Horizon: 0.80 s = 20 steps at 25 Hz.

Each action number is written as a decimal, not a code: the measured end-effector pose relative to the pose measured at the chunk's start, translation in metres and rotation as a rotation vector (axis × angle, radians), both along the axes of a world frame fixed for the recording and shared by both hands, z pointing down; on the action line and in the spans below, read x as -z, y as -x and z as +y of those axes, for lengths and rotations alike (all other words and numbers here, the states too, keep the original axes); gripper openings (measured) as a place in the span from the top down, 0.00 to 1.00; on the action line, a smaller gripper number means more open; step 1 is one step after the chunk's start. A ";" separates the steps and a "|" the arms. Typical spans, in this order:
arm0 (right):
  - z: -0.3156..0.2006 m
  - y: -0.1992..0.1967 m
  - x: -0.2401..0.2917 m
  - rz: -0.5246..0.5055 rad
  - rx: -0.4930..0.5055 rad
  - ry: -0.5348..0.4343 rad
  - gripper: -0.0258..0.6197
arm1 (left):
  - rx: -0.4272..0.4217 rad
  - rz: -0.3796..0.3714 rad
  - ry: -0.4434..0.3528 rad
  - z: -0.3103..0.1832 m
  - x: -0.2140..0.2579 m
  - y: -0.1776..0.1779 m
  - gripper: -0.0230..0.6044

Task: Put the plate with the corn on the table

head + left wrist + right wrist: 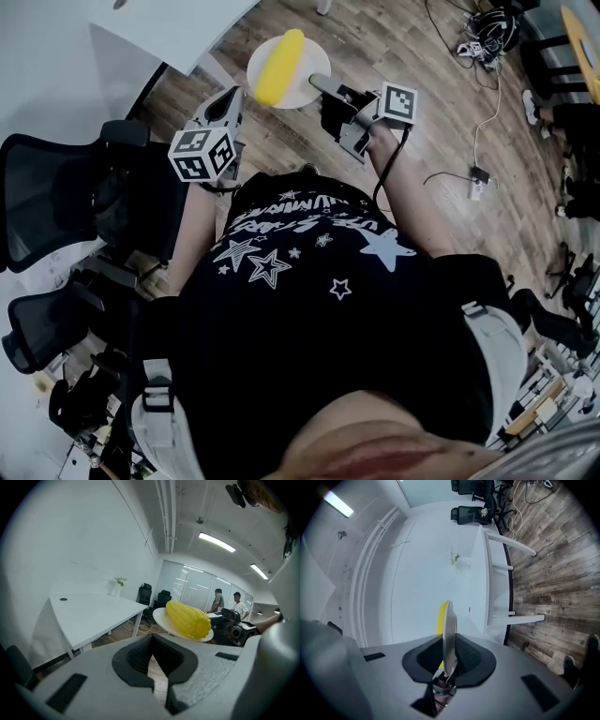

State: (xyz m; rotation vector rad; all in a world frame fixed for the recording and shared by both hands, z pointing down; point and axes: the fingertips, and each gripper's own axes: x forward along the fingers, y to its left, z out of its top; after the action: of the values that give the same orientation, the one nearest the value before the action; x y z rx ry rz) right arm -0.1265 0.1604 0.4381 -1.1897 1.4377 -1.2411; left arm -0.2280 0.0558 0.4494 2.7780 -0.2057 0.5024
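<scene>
White plate is hanging in the air over the wood floor. Its rim is being pinched in the right claw, with the pads pressing both faces. Yellow corn is lying across the plate, on the half away from that claw. The left claw is hovering just beside the plate's other side, not touching it, with jaws together on nothing.

The white bench is sitting ahead and to the left of the left claw. Its corner edge is coming near the plate's rim, and the plate is not over it. Black office chairs are crowding the space left of the left claw. Cables are trailing on the floor right of the right claw. Bare floor is showing ahead of both claws.

In the right gripper view the plate is showing edge-on, and the corn is only a yellow sliver behind it. In the left gripper view the claw body is cutting off the plate's near rim. The person's torso is blocking the lower head view.
</scene>
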 end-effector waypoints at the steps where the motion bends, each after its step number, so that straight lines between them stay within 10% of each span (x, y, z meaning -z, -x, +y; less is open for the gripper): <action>1: 0.004 -0.007 0.000 -0.002 0.007 -0.001 0.87 | 0.005 -0.002 -0.002 0.004 0.001 -0.007 0.96; 20: -0.001 -0.072 -0.014 -0.038 0.004 0.014 0.88 | 0.082 -0.027 -0.002 -0.019 -0.003 -0.047 0.96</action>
State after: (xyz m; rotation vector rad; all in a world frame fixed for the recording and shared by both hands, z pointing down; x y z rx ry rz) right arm -0.0547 0.1591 0.4526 -1.1671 1.4070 -1.2719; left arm -0.1812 0.0364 0.4523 2.7532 -0.3245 0.5191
